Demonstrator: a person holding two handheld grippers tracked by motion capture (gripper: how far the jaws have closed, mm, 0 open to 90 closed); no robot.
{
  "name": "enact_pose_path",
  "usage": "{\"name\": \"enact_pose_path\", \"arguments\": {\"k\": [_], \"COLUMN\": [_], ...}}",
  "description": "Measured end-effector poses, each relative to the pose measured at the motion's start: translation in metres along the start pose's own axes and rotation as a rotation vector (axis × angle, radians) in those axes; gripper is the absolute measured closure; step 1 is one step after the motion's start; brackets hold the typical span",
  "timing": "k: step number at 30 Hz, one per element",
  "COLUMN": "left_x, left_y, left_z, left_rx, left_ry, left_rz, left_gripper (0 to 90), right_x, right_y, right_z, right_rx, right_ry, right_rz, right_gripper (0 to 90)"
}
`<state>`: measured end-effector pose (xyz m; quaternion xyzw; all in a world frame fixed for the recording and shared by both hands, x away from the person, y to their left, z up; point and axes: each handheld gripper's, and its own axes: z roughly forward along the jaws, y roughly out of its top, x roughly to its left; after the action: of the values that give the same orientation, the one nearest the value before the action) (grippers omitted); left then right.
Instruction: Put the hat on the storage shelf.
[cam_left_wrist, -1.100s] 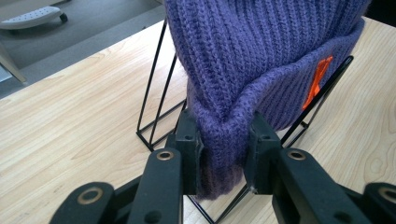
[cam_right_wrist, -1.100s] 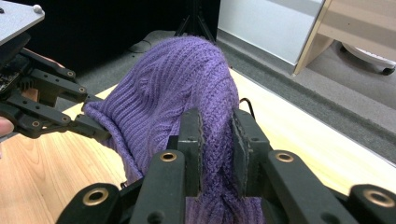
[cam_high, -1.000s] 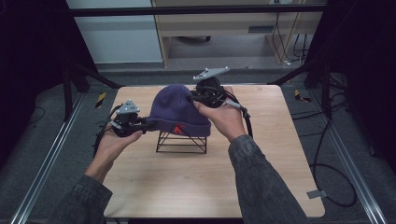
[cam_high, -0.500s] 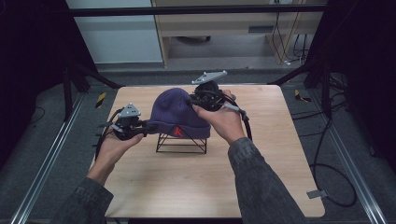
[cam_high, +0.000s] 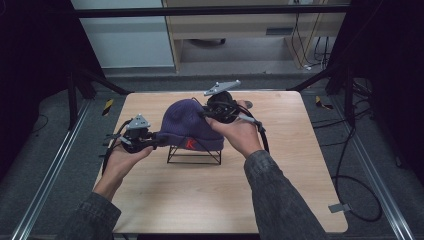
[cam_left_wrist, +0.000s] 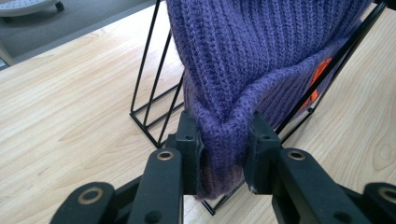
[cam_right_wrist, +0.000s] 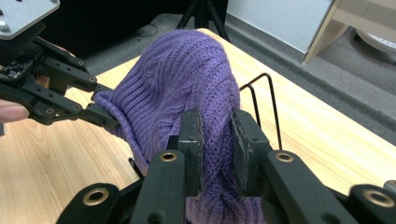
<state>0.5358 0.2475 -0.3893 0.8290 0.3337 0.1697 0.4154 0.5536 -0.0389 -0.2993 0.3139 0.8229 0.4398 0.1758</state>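
1. A purple ribbed knit hat (cam_high: 187, 127) drapes over a black wire stand (cam_high: 194, 154) at mid-table, hiding the stand's top.
2. The left tongs (cam_left_wrist: 223, 140) are clenched on the hat's folded brim; its orange tag (cam_left_wrist: 316, 84) is partly covered by a wire.
3. The right tongs (cam_right_wrist: 216, 140) pinch the knit crown.
4. The pale wooden table (cam_high: 300, 165) lies bare toward its near and right edges.

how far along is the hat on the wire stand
Done: the purple beanie is draped over the black wire stand. In hand: the left tongs pinch its cuff, the right tongs pinch the knit near the crown. Left: letting go; whether it needs more tugging is unclear.
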Motion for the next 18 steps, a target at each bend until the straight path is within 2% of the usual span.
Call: {"name": "enact_pose_path", "arguments": {"k": [7,18], "left_x": [-0.003,-0.001], "left_y": [-0.005,-0.015], "left_z": [0.008,0.016], "left_rx": [0.013,0.038], "left_ry": [-0.003,0.002], "left_rz": [0.000,-0.006], "left_gripper": [70.5,70.4], "right_x": [0.000,0.002], "right_y": [-0.008,-0.016], "right_z": [0.005,0.015], "right_rx": [0.028,0.057], "right_ry": [0.001,0.011], "right_rz": [0.000,0.001], "right_gripper": [75.5,75.2]}}
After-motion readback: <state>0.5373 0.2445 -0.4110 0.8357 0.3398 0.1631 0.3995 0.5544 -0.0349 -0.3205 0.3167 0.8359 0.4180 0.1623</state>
